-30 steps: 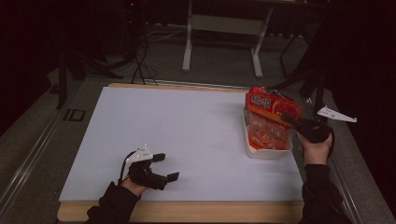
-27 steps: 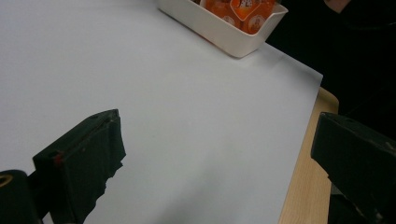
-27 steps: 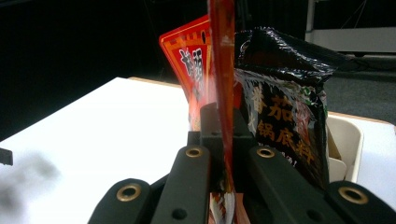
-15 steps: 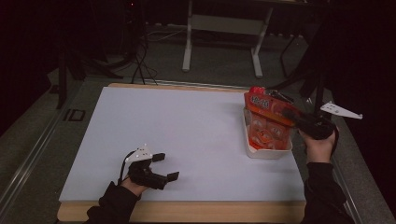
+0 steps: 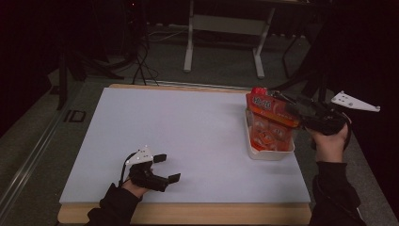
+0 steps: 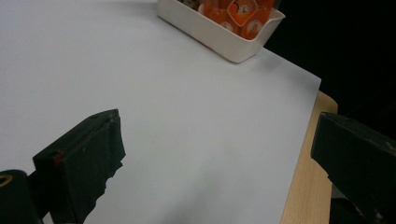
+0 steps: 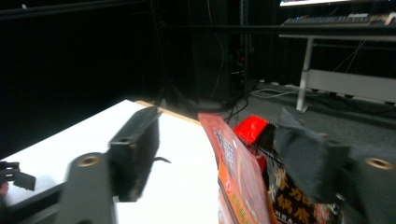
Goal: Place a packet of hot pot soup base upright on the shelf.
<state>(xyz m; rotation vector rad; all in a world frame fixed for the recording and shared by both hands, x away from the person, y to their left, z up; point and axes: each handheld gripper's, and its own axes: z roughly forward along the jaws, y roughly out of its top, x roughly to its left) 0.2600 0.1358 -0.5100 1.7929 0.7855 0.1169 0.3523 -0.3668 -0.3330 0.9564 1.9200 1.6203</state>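
An orange-red snack bag (image 5: 267, 109) stands on end in the white tray (image 5: 270, 154) at the table's right, over several orange packets (image 5: 267, 135). My right gripper (image 5: 284, 104) reaches in from the right at the bag's top. Its jaws have just been opening and now stand open around the bag (image 7: 233, 172). In the right gripper view, my right gripper (image 7: 217, 126) has its left jaw well clear of the bag, while the right jaw is close against the bag's dark back. My left gripper (image 5: 168, 167) rests open and empty on the white sheet near the front left.
The white sheet (image 5: 188, 127) covers a wooden table with a bare front edge (image 5: 188, 213). In the left gripper view my left gripper (image 6: 219, 135) faces the tray (image 6: 224, 39) across the sheet. Metal stand legs (image 5: 190, 47) and cables lie on the floor beyond.
My right hand has risen and drawn slightly right, and its jaws have parted from the bag's top. The bag stays standing in the tray. My left gripper has not moved.
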